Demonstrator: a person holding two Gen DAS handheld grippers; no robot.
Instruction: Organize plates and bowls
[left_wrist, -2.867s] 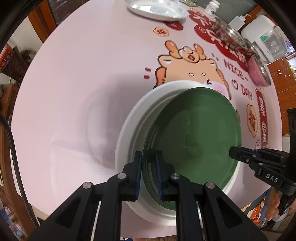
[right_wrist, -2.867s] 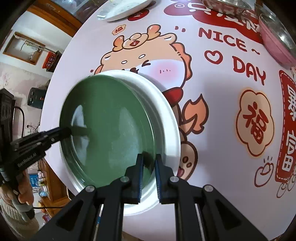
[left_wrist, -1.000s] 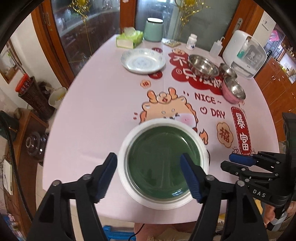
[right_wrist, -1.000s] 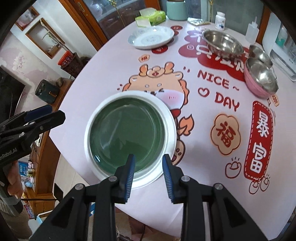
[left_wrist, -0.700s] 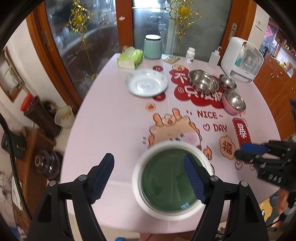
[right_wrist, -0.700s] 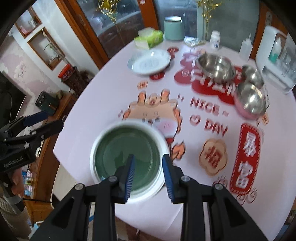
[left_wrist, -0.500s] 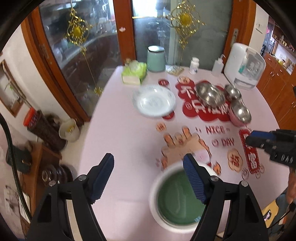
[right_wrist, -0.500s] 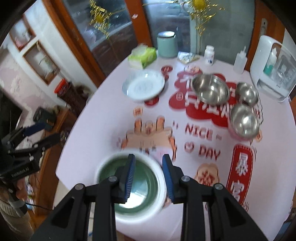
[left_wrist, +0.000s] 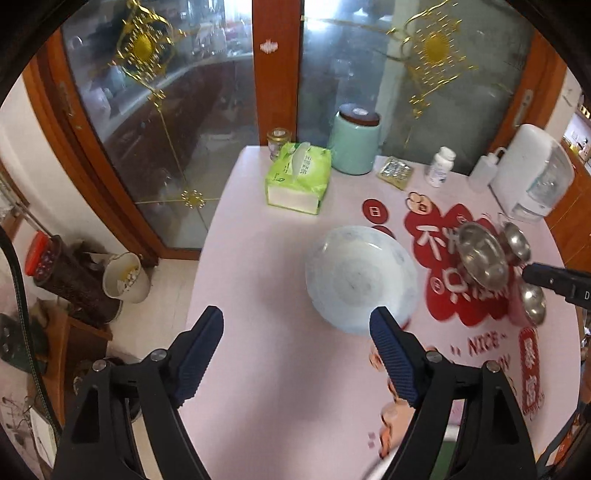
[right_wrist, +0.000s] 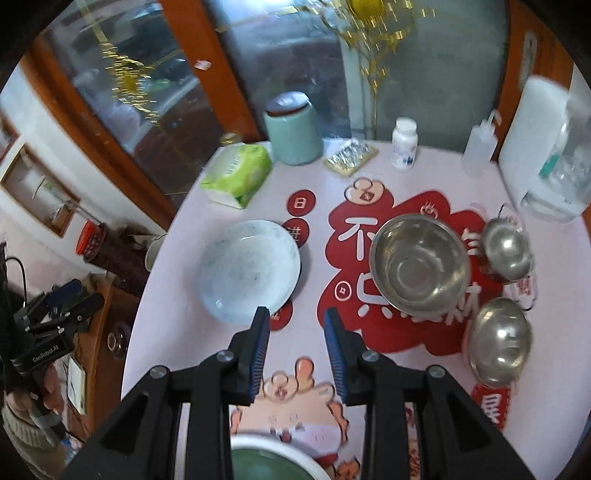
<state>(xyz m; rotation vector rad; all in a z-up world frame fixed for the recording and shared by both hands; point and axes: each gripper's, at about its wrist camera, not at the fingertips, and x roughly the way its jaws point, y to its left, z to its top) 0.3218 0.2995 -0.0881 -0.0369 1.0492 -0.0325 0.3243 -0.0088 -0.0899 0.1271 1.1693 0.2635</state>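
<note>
Left tongs (left_wrist: 295, 343), jaws just widening, are hanging released and empty above the counter (left_wrist: 258, 258); right tongs (right_wrist: 295, 343) are hovering partly parted, empty. Pale plate (right_wrist: 249, 271) is resting beside steel bowls (right_wrist: 419, 264).

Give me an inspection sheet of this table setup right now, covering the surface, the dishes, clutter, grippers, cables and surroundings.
Surface: pink tablecloth with red cartoon prints.
Job's things: pale blue-white ceramic plate; large steel bowl; two smaller steel bowls; green plate on white plate at near edge.
Clutter: green tissue pack, mint lidded canister, white pill bottle, squeeze bottle, white appliance.
Grippers: left gripper open, jaws just widening, nothing between; right gripper open, empty.
Cables: black cable at left edge.
Surroundings: wood-framed glass doors, gold ornaments.
</note>
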